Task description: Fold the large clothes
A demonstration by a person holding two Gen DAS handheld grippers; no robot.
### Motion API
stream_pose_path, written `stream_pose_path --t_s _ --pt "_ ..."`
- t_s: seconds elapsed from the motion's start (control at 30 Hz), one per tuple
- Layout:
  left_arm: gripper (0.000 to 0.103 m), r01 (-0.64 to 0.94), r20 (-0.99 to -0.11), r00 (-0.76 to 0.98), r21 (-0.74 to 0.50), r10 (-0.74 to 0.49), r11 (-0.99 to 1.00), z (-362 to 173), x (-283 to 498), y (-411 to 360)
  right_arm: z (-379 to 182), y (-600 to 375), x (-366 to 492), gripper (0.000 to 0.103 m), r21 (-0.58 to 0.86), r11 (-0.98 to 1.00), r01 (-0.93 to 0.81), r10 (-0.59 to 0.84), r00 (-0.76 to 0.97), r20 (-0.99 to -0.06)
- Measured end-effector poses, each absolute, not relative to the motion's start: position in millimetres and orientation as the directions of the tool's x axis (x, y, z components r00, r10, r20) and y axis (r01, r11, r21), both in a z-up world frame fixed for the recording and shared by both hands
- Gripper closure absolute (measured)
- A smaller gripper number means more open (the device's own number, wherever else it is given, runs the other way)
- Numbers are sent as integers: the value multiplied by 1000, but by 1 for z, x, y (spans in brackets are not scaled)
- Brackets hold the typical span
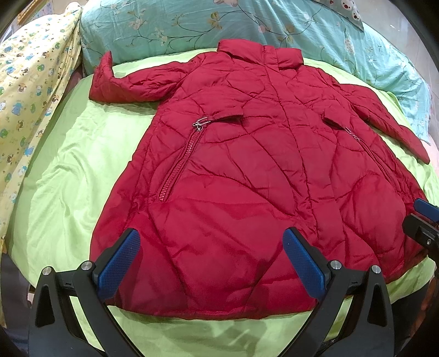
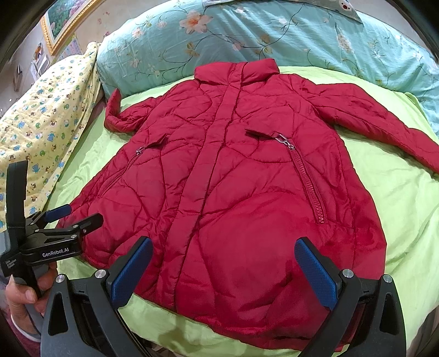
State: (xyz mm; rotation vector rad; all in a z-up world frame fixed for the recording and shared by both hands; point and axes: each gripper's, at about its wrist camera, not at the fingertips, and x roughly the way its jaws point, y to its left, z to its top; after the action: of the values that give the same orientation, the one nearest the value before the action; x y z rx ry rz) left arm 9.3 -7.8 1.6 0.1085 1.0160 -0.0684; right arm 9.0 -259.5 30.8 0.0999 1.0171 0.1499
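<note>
A red quilted jacket (image 1: 247, 170) (image 2: 233, 192) lies front up and spread flat on the lime-green sheet (image 1: 68, 178) (image 2: 397, 206), with its collar at the far end. Both sleeves stretch out sideways, and the left cuff (image 1: 105, 71) bends up against the pillow. My left gripper (image 1: 211, 233) stands open just above the hem's left part, with nothing between its blue pads (image 1: 120, 263). In the right wrist view the left gripper (image 2: 85, 212) sits at the jacket's lower left corner, held by a hand (image 2: 22, 291). My right gripper (image 2: 224, 243) is open over the hem's right part, and its edge shows in the left wrist view (image 1: 417, 217).
A teal floral pillow (image 1: 192, 24) (image 2: 247, 35) lies across the far end of the bed. A yellow cartoon-print blanket (image 1: 30, 90) (image 2: 41, 118) is heaped along the left side. A gold-framed picture (image 2: 65, 22) hangs on the wall at the far left.
</note>
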Motion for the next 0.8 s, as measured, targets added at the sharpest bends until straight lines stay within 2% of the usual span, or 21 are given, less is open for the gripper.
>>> stream_pose_path --t_s 0.4,0.8 --pt "0 134 -875 480 4 -62 991 -12 23 -8 32 -310 18 0 168 985 29 121 573 -811" --pt "0 153 -867 491 -10 -85 988 -13 40 -16 43 -425 28 1 240 943 230 37 645 -764"
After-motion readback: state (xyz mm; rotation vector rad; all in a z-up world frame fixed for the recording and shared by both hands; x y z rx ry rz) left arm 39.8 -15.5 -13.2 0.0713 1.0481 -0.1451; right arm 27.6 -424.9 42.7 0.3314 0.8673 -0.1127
